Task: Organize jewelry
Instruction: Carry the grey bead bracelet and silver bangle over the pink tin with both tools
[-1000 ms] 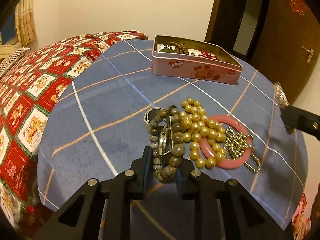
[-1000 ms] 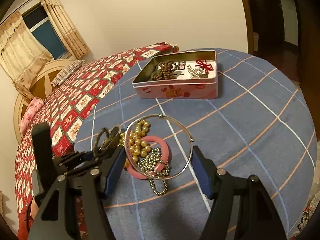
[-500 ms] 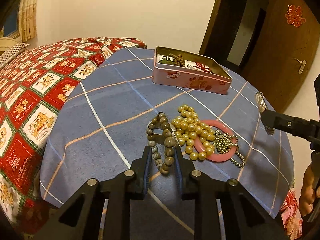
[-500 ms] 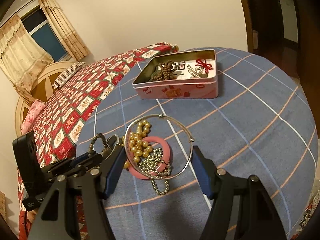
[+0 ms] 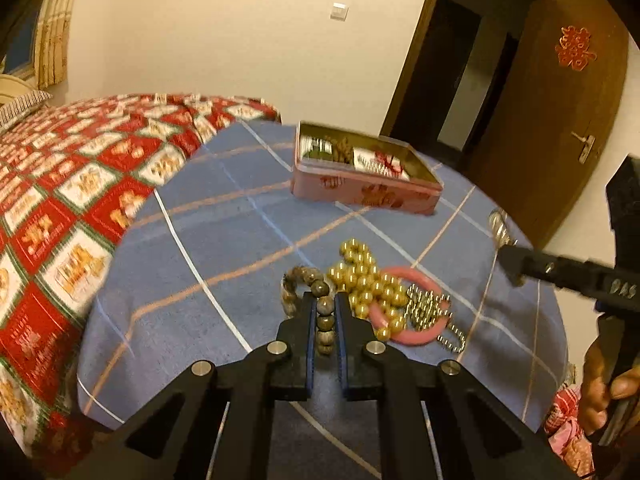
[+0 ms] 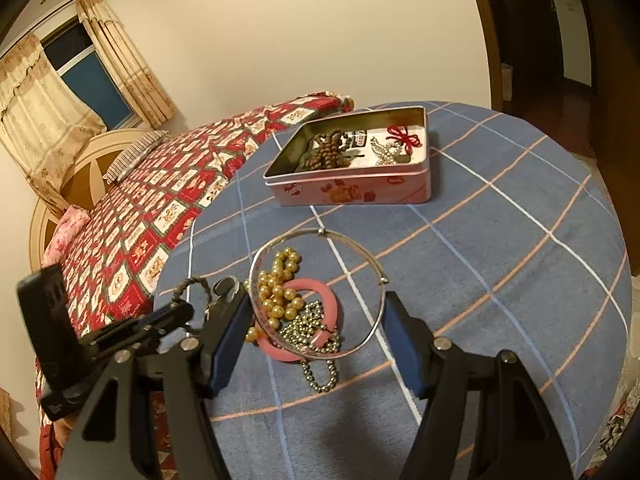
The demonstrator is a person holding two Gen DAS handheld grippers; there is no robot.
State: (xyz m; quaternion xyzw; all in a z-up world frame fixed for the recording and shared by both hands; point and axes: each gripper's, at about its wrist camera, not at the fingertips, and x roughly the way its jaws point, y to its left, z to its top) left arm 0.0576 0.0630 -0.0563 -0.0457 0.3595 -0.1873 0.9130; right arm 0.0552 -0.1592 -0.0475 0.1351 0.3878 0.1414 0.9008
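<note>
My left gripper (image 5: 323, 308) is shut on a brown stone-bead bracelet (image 5: 323, 312) and holds it above the blue checked cloth (image 5: 224, 248). My right gripper (image 6: 316, 308) is shut on a thin silver bangle (image 6: 320, 234), its jaws wide apart across the ring, above the pile. On the cloth lie a gold bead strand (image 5: 362, 276), a pink bangle (image 5: 416, 338) and a silver ball chain (image 5: 430, 308). The open pink tin (image 6: 352, 188) at the far side holds brown beads (image 6: 324, 152), a silver piece and a red knot. The left gripper shows in the right wrist view (image 6: 200, 304).
A bed with a red patterned quilt (image 5: 60, 184) lies to the left of the round table. A brown door (image 5: 560, 120) stands at the right. The table edge (image 6: 624, 280) falls away on the right.
My left gripper has closed on the brown bead bracelet and lifted it up and back from the pile. My right gripper, still holding the silver bangle, has hardly moved.
</note>
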